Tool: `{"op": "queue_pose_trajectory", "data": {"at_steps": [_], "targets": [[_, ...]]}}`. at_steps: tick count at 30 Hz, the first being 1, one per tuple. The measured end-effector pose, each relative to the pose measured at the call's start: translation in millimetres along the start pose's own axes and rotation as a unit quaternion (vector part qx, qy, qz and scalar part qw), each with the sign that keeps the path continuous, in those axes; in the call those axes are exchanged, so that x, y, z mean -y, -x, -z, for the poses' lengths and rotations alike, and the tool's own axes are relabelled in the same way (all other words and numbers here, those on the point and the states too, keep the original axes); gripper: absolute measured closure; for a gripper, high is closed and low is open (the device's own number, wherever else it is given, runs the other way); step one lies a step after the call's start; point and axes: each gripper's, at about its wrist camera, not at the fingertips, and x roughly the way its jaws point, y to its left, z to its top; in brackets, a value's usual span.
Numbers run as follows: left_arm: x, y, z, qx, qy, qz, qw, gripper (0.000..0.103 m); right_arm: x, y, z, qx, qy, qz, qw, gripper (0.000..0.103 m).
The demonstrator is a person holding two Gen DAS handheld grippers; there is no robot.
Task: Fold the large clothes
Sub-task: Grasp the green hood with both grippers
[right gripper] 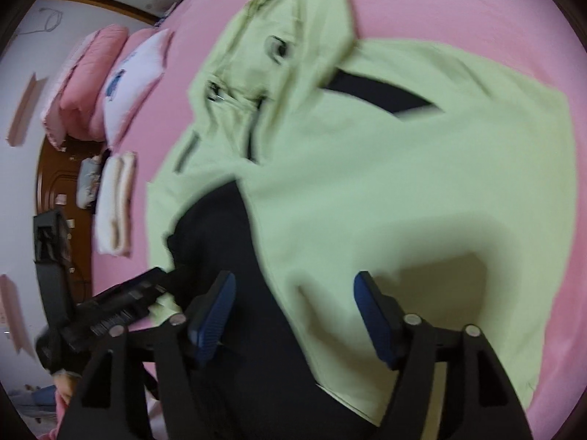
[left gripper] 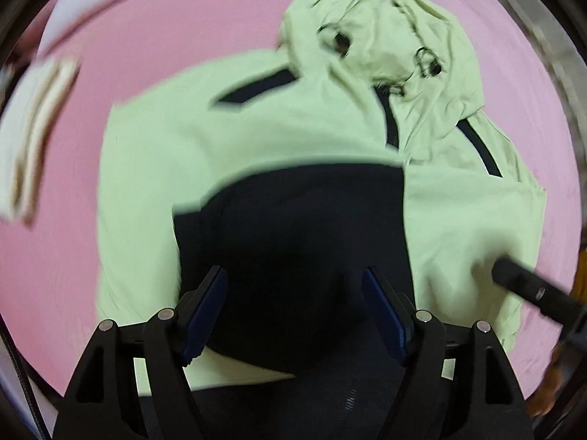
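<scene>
On pink bed (left gripper: 66, 264), green jacket (left gripper: 154, 168); both grippers' jaws apart, empty.

Bed and bedside clutter, as I see it through both wrist cameras

I'm looking at a bed with a pink sheet (right gripper: 458, 7). At its far end, in the right wrist view, a pink pillow (right gripper: 88, 84) leans beside a white pillow (right gripper: 134, 80) with a blue print; just below them lies a folded white towel (right gripper: 113, 201) with tan stripes. Behind stands a brown wooden headboard (right gripper: 55, 172) against a pale wall (right gripper: 22, 47). My left wrist view catches the same towel, blurred, at its left edge.
</scene>
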Motion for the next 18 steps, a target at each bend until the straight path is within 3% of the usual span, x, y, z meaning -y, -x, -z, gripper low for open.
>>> {"op": "queue_pose_trajectory", "data": {"at_steps": [3,9,12,15,18], "targets": [[6.9,16.8,-34.6,0.005,-0.019,-0.004,0.9998,0.025,-25.5,6.1,-29.6,0.007,0.022,0.000,1.000,0.033],[10.2,32.3,-113.2,-0.023,-0.044,0.041,0.9979,0.023,-48.0,16.4,-100.5,0.010,0.032,0.006,0.999,0.029],[10.8,24.9,-158.3,-0.054,-0.056,0.047,0.9959,0.023,-39.4,12.6,-145.4,0.005,0.000,-0.016,1.000,0.029],[6.3,15.3,-191.0,-0.054,-0.063,0.024,0.9963,0.023,-17.3,4.6,-187.4,-0.006,-0.045,-0.010,0.999,0.029],[-2.4,1.6,-224.0,-0.041,-0.058,0.015,0.9974,0.023,6.5,1.4,-222.8,0.012,-0.081,-0.004,0.997,0.029]]}}
